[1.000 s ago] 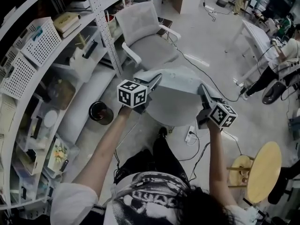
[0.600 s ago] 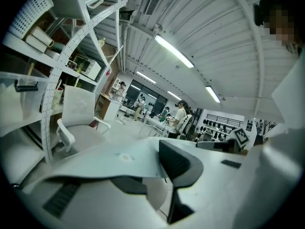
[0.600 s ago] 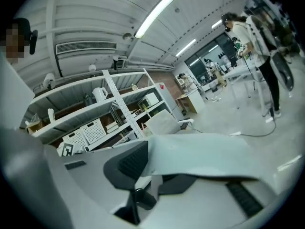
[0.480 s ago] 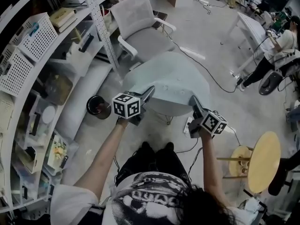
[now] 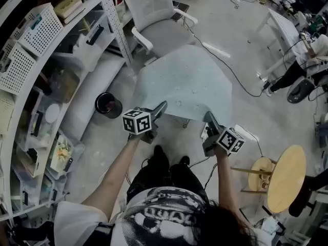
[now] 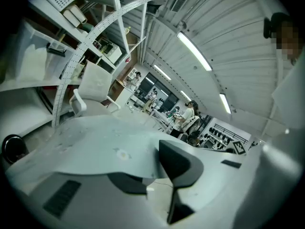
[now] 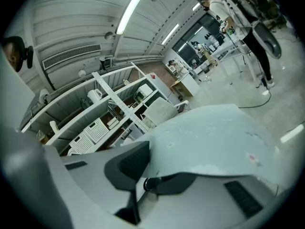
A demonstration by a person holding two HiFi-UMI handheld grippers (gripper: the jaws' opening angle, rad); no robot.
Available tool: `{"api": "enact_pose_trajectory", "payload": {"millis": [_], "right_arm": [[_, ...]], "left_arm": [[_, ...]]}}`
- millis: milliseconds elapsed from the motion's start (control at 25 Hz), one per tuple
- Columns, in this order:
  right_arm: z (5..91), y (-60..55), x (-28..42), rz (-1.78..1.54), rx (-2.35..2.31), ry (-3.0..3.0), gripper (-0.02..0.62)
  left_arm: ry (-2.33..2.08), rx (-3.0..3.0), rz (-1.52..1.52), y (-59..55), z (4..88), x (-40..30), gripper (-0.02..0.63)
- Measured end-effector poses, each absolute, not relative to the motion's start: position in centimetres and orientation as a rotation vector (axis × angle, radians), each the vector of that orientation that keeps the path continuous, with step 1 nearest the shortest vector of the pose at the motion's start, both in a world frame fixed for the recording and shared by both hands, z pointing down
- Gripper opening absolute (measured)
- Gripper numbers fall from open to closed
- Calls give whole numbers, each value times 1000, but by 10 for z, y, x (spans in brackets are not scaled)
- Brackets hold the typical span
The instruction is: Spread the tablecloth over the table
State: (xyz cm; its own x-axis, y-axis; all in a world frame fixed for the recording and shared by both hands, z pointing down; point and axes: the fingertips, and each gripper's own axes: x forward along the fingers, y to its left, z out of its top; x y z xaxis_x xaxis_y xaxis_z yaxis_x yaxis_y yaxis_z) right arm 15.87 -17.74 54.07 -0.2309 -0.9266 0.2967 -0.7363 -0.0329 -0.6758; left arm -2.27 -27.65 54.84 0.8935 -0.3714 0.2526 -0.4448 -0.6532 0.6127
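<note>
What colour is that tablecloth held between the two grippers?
The tablecloth is pale blue-grey with faint small marks, best seen in the head view.

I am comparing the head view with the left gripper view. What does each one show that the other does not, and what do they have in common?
Only the head view shows the round wooden stool and the left claw's own marker cube. Only the left gripper view shows the ceiling with its light strips. Both show the pale tablecloth, the left claw closed on the cloth's near edge, the white chair, the shelves and the black bin.
</note>
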Motion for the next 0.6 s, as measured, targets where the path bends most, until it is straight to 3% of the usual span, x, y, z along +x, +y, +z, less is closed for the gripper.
{"api": "enact_pose_trajectory", "payload": {"millis": [600], "right_arm": [[624, -130, 184, -1359, -1697, 1975, 32]], "left_arm": [[-777, 2186, 366, -212, 644, -3, 80]]}}
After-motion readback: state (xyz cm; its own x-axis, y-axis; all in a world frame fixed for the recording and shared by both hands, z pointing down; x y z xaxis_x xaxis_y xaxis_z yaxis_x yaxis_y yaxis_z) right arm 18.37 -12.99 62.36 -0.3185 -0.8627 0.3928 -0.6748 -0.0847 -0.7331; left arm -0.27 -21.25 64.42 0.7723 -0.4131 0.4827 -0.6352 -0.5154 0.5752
